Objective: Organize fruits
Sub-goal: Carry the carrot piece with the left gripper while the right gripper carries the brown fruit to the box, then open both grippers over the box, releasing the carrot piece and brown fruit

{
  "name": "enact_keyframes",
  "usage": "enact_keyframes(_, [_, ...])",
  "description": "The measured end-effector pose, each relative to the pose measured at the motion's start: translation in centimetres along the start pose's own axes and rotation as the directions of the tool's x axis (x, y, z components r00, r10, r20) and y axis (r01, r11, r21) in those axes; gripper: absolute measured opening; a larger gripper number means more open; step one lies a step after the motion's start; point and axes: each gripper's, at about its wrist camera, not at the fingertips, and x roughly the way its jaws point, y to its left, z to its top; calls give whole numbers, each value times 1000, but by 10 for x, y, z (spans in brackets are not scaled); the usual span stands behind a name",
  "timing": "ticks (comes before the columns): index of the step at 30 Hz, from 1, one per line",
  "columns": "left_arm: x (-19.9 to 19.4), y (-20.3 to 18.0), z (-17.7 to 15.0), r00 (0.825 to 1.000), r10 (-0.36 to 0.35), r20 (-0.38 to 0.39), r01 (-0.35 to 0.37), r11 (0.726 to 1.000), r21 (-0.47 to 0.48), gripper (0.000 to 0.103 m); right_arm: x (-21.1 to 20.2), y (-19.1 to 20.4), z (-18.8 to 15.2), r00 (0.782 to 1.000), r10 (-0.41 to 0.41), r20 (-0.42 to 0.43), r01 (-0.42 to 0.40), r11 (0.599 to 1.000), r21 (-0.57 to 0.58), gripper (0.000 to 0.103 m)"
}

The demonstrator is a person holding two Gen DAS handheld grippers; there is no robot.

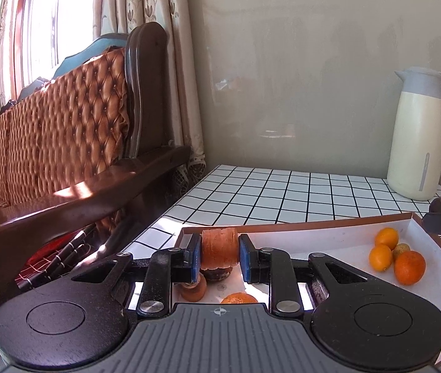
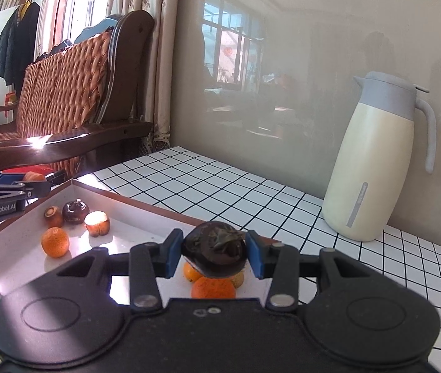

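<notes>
Jaws of left gripper (image 1: 220,255) clamp an orange fruit (image 1: 219,249) over the tray's (image 1: 329,239) left end, right gripper (image 2: 215,253) pinching a dark fruit (image 2: 214,253) above the oranges (image 2: 213,289)

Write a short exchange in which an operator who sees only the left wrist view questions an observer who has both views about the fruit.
Operator: I see only the edge of the right gripper. What is it carrying?
Observer: It is shut on a dark round fruit, held above the cluster of oranges.
Operator: My left gripper, shut on the ridged orange fruit, hides the corner of the tray under it. How many fruits lie there?
Observer: Four: a small orange, a brown-capped fruit, a dark fruit and a sunlit fruit.
</notes>
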Motion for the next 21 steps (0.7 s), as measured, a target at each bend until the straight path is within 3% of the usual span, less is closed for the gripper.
enact_keyframes(12, [31, -4, 9, 999, 2, -41, -1, 1000, 7, 26, 33, -14, 7, 998, 25, -64, -23, 999, 22, 36])
enact_keyframes(13, [33, -5, 9, 999, 8, -50, -8, 1000, 4, 41, 38, -15, 7, 997, 27, -77, -26, 1000, 15, 43])
enact_keyframes(14, [33, -6, 9, 999, 18, -37, -18, 1000, -7, 65, 40, -15, 7, 997, 17, -81, -16, 1000, 5, 70])
enact_keyframes(15, [30, -7, 8, 1000, 24, -13, -25, 1000, -8, 102, 40, -14, 7, 998, -12, -64, 12, 1000, -6, 87])
enact_keyframes(16, [26, -7, 8, 999, 25, 26, -25, 1000, 4, 103, 37, -14, 5, 999, -47, -25, 47, 999, -8, 97])
enact_keyframes(21, [23, -4, 10, 999, 27, 29, -27, 1000, 0, 103, 37, -20, 3, 998, -63, -24, 64, 998, 20, 97])
